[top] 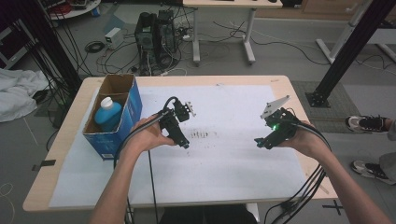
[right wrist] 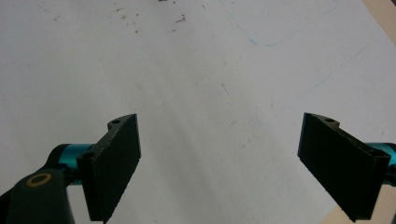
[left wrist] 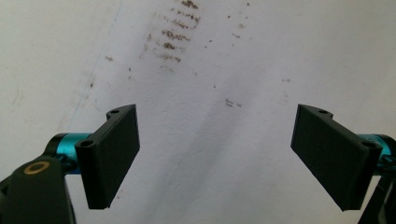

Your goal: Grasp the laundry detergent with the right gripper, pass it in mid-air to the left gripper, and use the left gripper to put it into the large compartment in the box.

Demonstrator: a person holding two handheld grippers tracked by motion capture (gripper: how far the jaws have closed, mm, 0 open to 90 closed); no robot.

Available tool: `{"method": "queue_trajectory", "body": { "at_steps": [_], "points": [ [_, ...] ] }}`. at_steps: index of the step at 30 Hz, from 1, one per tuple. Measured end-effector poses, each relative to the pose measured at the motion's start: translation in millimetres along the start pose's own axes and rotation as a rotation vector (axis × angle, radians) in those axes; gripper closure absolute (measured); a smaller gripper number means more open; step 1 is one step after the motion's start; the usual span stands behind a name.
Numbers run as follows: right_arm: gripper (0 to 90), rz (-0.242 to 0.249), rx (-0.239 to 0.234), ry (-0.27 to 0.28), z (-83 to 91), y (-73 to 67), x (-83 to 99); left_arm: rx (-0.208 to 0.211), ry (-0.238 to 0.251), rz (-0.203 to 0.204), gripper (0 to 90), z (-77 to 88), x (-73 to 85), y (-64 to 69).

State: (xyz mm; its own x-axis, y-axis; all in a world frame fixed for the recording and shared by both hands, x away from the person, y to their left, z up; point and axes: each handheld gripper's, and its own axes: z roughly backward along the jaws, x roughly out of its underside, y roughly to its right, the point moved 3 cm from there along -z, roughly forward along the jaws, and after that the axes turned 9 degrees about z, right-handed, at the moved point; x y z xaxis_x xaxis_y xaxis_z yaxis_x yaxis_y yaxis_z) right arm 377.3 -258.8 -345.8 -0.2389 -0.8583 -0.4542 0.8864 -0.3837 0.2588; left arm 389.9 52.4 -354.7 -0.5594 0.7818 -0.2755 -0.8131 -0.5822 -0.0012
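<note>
My left gripper (top: 185, 144) is held low over the middle of the white sheet (top: 224, 172), its tips pointing down beside a patch of brown smudges (top: 201, 135). In the left gripper view its jaws stand wide apart over bare paper, so the left gripper (left wrist: 217, 154) is open, with the smudges (left wrist: 170, 35) ahead of it. My right gripper (top: 261, 142), with a green light on its body, hovers over the sheet's right part. In the right gripper view the right gripper (right wrist: 219, 163) is open too, with nothing between the jaws.
An open blue cardboard box (top: 133, 109) stands at the table's left edge and holds a blue bottle (top: 107, 115) with a white cap. Beyond the table are a computer tower (top: 154, 32), cables and black frame posts. A person's shoes (top: 369, 123) are at the right.
</note>
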Motion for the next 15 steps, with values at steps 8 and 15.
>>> {"method": "queue_trajectory", "body": {
  "at_steps": [8, 15],
  "points": [
    [12.5, -0.015, 0.0, -0.005, -0.4, 0.5, 1.0, -0.003, -0.011, 0.002, 15.5, -3.6, 0.5, 0.9],
    [12.5, 0.012, -0.001, 0.0, -1.6, 1.9, 2.1, -0.005, -0.022, -0.002, 15.5, -3.1, 1.0, 1.4]
  ]
}}
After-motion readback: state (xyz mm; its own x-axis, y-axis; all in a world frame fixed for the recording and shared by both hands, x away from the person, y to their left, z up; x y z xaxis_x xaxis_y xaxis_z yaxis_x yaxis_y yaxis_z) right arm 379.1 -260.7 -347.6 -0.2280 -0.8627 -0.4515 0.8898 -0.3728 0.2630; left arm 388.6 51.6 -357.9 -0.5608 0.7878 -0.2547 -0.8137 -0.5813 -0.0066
